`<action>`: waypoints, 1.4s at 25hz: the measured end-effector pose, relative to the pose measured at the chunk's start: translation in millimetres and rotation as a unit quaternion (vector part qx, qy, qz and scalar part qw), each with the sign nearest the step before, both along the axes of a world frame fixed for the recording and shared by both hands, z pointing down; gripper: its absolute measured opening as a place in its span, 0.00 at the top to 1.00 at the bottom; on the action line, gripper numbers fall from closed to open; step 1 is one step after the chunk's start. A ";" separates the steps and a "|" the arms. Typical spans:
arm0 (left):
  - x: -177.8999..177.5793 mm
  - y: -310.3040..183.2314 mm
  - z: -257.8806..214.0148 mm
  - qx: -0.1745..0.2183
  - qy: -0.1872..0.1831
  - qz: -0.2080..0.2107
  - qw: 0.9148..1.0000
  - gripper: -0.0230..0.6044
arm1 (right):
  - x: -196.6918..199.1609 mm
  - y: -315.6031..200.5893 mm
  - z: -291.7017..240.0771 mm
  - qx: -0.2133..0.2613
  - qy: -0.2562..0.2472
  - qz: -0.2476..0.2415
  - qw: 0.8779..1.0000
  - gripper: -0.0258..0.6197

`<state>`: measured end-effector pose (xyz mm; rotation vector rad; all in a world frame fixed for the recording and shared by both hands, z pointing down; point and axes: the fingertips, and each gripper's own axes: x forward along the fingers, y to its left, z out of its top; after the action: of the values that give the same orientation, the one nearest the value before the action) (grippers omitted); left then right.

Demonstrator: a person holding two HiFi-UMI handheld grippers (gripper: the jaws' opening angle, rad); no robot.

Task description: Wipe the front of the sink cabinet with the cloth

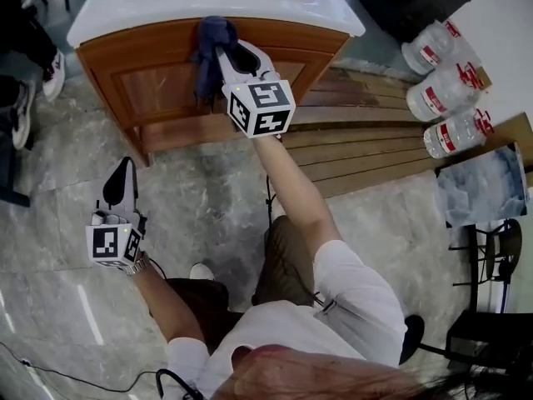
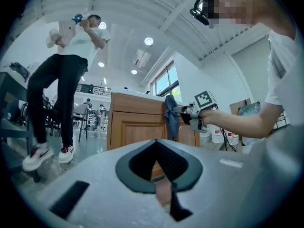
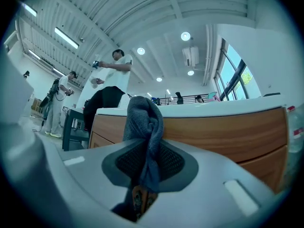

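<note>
The wooden sink cabinet with a white top stands at the upper middle of the head view. My right gripper is shut on a dark blue cloth, which is bunched against the top rail of the cabinet front. In the right gripper view the cloth hangs between the jaws before the cabinet. My left gripper hangs low to the left over the marble floor, jaws together and holding nothing. The left gripper view shows the cabinet, the cloth and the right gripper from the side.
Three large water bottles lie to the right on a wooden slatted platform. A person stands left of the cabinet, shoes visible at the floor's left edge. A dark chair stands at far right.
</note>
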<state>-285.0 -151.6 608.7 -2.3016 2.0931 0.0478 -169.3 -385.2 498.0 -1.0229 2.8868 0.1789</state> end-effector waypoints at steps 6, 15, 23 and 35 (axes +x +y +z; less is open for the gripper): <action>8.7 -8.8 4.3 -0.005 -0.007 0.011 1.000 0.97 | 50.5 -22.5 3.2 0.002 0.008 0.044 0.999 0.84; 13.8 -14.3 9.8 -0.011 -0.011 0.022 1.000 0.97 | 125.1 -57.8 4.7 0.004 0.015 0.121 0.993 0.84; 21.4 -18.7 9.6 -0.013 -0.012 0.029 0.999 0.97 | 191.3 -85.0 5.8 -0.012 0.007 0.194 0.981 0.84; 17.7 -10.1 10.0 -0.016 -0.017 0.022 0.999 0.97 | 261.0 -111.9 7.6 -0.038 -0.009 0.268 0.963 0.84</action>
<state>-267.3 -161.8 618.8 -2.3490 2.0412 -0.0232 91.7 -497.1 505.6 -1.7867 2.5438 0.0848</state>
